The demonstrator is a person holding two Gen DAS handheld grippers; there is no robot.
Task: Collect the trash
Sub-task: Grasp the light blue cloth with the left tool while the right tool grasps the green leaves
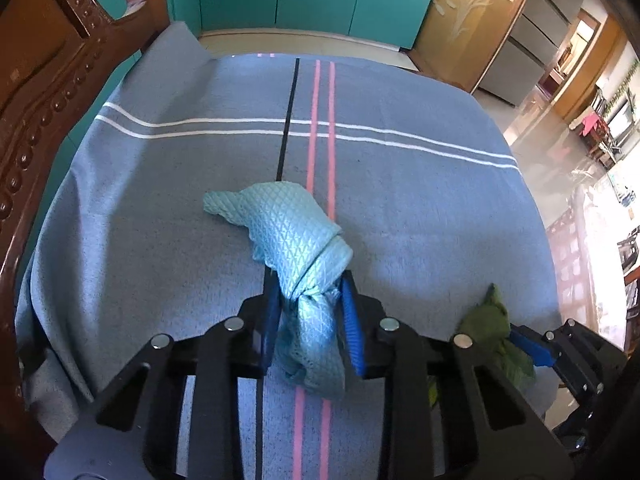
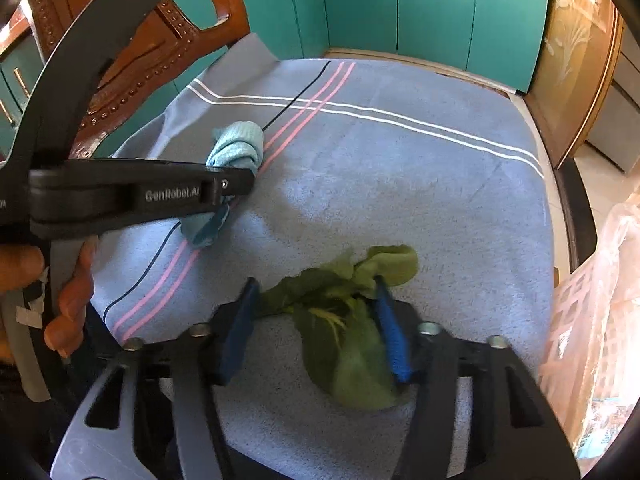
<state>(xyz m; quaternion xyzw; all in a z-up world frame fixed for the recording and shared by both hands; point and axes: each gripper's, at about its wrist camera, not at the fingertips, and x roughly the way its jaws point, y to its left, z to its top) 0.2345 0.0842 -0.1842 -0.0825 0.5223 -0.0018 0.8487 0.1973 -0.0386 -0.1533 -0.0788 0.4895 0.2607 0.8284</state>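
- Left gripper (image 1: 310,300) clamped down on a light blue quilted cloth (image 1: 288,232), blue pads (image 1: 352,320) pinching the twisted middle of it, jaws fairly narrow.
- Rest of that cloth bunched up past the fingertips, trailing off toward 11 o'clock in the left wrist view; a loose tail hanging back between the fingers toward 6.
- Lying right on the pair of pink stripes (image 1: 322,120) of a blue-grey table cover (image 1: 420,208); black line just beside them at 9 o'clock.
- Right gripper (image 2: 316,300) around a crumpled green cloth (image 2: 352,320). Right pad (image 2: 394,344) pressed into the fabric, left pad (image 2: 236,332) touching only the thin edge of it, so looks like a grip, jaws somewhat wider than the other side.
- Green cloth sitting on the cover at about 6 o'clock in the right wrist view, one fold poking out past the fingertips toward 1 o'clock.
- Same view: other gripper coming in from 9 o'clock, a hand (image 2: 68,292) wrapped on its handle, blue cloth up at 10 o'clock from the green one, well apart.
- Carved wooden chair back (image 1: 48,60) at 10 o'clock, teal cabinets (image 2: 400,4) across 12.
- Pinkish plastic basket (image 2: 580,320) at 3 o'clock off the table edge, a bit washed out by glare.
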